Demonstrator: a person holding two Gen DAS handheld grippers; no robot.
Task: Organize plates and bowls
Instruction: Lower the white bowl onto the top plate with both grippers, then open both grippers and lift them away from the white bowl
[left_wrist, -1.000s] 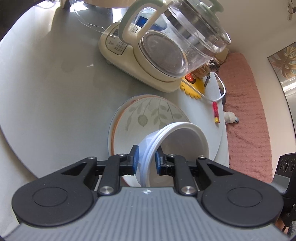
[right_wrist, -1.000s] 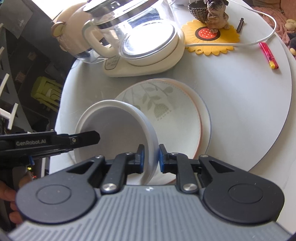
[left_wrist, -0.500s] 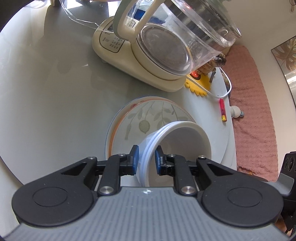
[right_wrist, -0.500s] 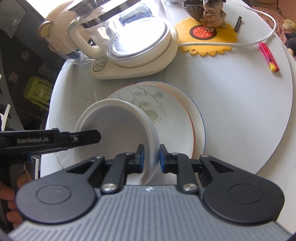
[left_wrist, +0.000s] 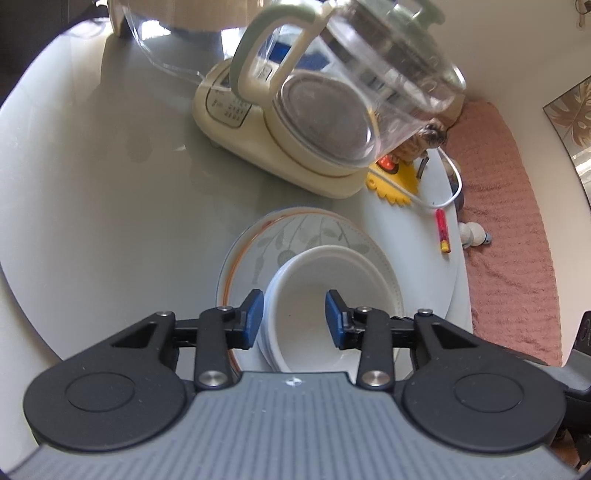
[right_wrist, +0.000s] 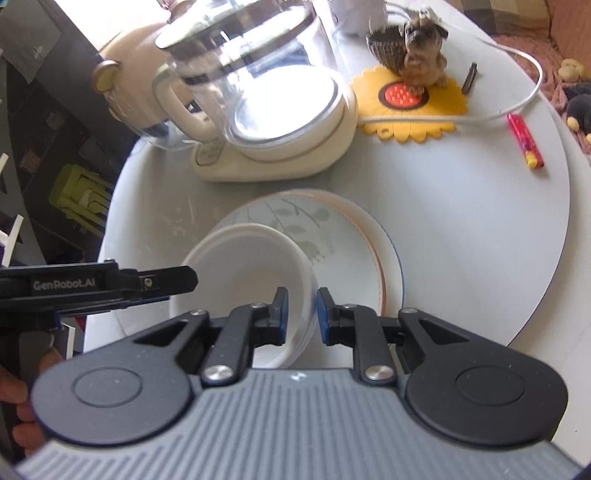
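Observation:
A stack of white bowls (left_wrist: 325, 291) sits on a leaf-patterned plate (left_wrist: 295, 232) that lies on an orange-rimmed plate, near the table's front edge. My left gripper (left_wrist: 294, 320) is open, its blue pads either side of the bowl's near rim without touching it. My right gripper (right_wrist: 298, 313) is partly open around the bowl's right rim (right_wrist: 308, 295), with a small gap at each pad. The bowl stack (right_wrist: 243, 280) and the plates (right_wrist: 354, 258) also show in the right wrist view, where the left gripper (right_wrist: 173, 282) reaches in from the left.
A glass kettle on a cream base (left_wrist: 295, 147) stands just behind the plates. A yellow sunflower mat (right_wrist: 410, 107) with a dog figurine, a white cable (right_wrist: 517, 107) and a red lighter (right_wrist: 524, 140) lie at the back right. The round table edge (right_wrist: 535, 314) is near.
Both grippers have let go of the bowl stack: the left opened wide, the right opened a little. The bowl went from tilted in the air to flat on the leaf plate.

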